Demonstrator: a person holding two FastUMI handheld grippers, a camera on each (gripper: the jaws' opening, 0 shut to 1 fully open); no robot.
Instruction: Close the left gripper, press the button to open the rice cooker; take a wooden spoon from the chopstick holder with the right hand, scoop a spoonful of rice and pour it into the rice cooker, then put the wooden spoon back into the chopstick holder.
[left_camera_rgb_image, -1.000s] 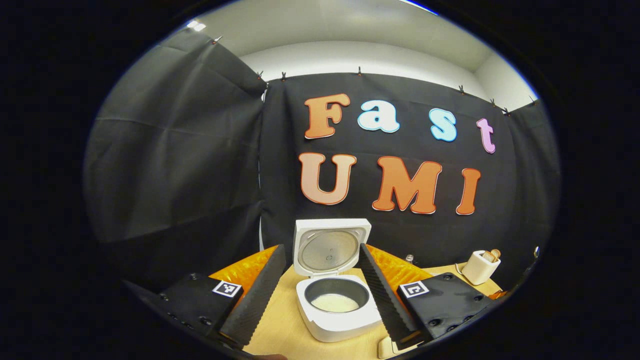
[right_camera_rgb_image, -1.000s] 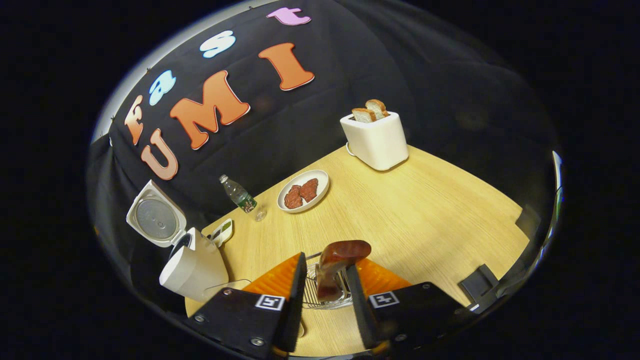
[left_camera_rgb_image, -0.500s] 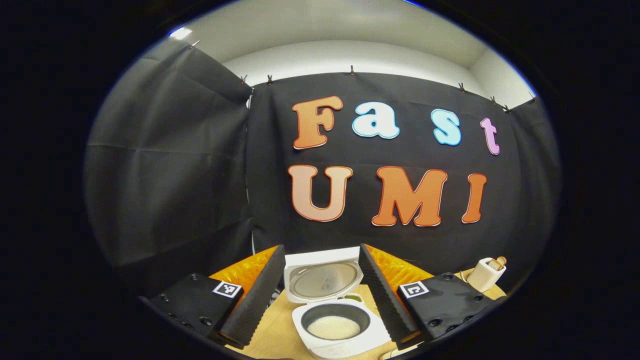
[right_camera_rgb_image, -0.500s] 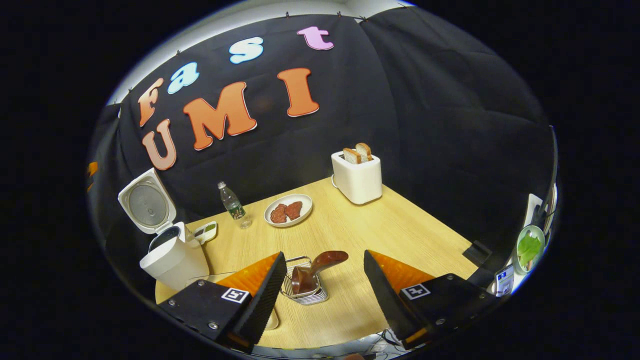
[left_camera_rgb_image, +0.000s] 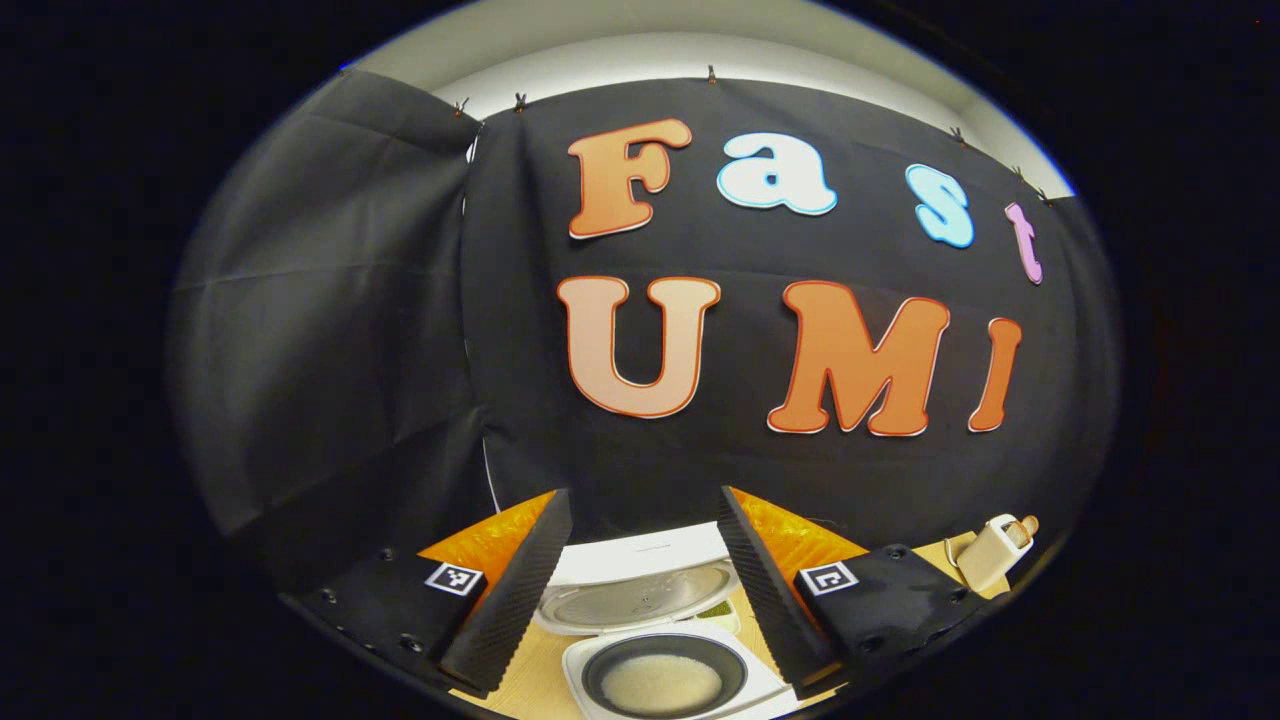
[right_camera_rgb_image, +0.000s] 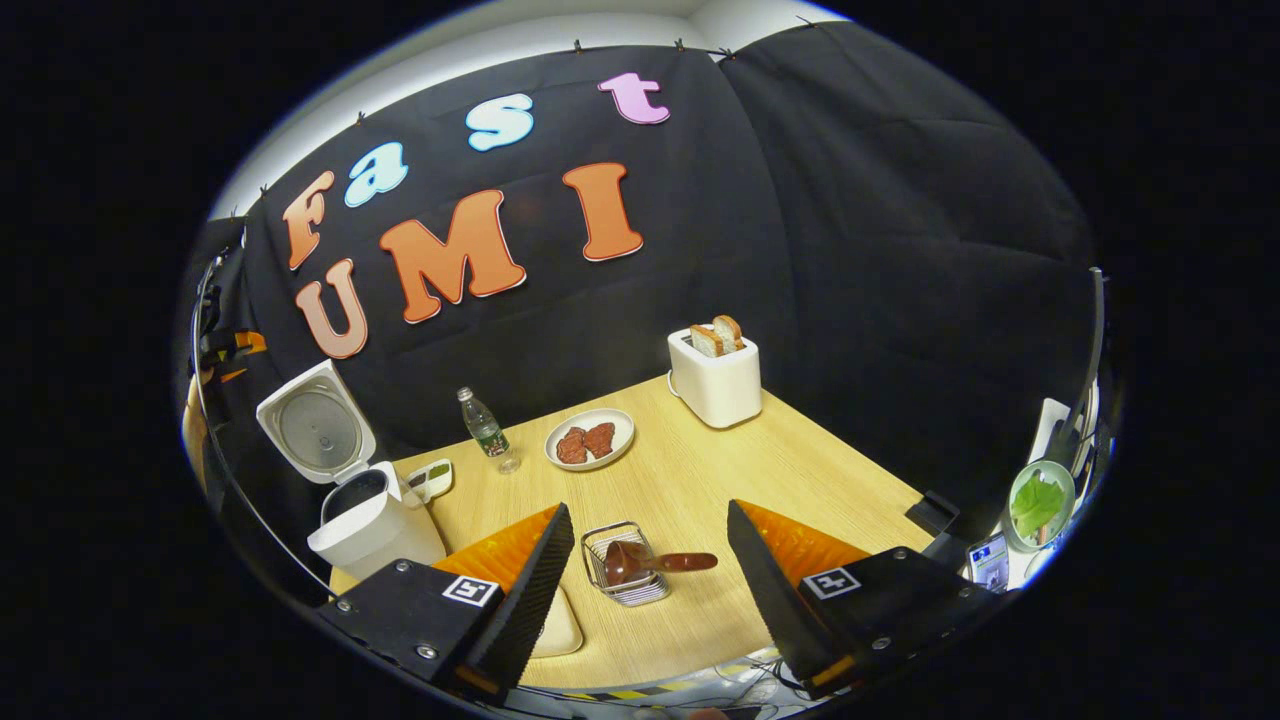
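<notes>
While the table (right_camera_rgb_image: 800, 470) spreads wide and pale under the right gripper view, the rice cooker (right_camera_rgb_image: 370, 520) stands at its far left edge with the lid (right_camera_rgb_image: 315, 430) tipped up and back, so the opening step looks done; in the left gripper view the cooker's pot (left_camera_rgb_image: 662, 680) sits directly below and between that gripper's fingers, with a pale layer of rice (left_camera_rgb_image: 660, 684) in its bottom. Behind, along the back of the table, stand a toaster (right_camera_rgb_image: 714, 383) with bread in its slots, a plate (right_camera_rgb_image: 590, 438) of reddish pieces and a small bottle (right_camera_rgb_image: 486, 430). Nearer, the chopstick holder (right_camera_rgb_image: 625, 577), a small wire basket, sits on the table just ahead of the right gripper (right_camera_rgb_image: 648, 570) and between the lines of its two fingers, and the wooden spoon (right_camera_rgb_image: 652, 562) lies in it with its bowl down in the basket and its handle slanting out across the rim toward the right finger; so the spoon's long axis runs roughly crosswise to the gripper's reach. Both fingers of the right gripper stand spread wide, touching nothing, and the left gripper (left_camera_rgb_image: 640, 560) is likewise spread with nothing between its fingers. Judging by this, the spoon is back in its holder and the task is at or near its end; the right hand is much the nearer to the spoon, the left to the cooker
</notes>
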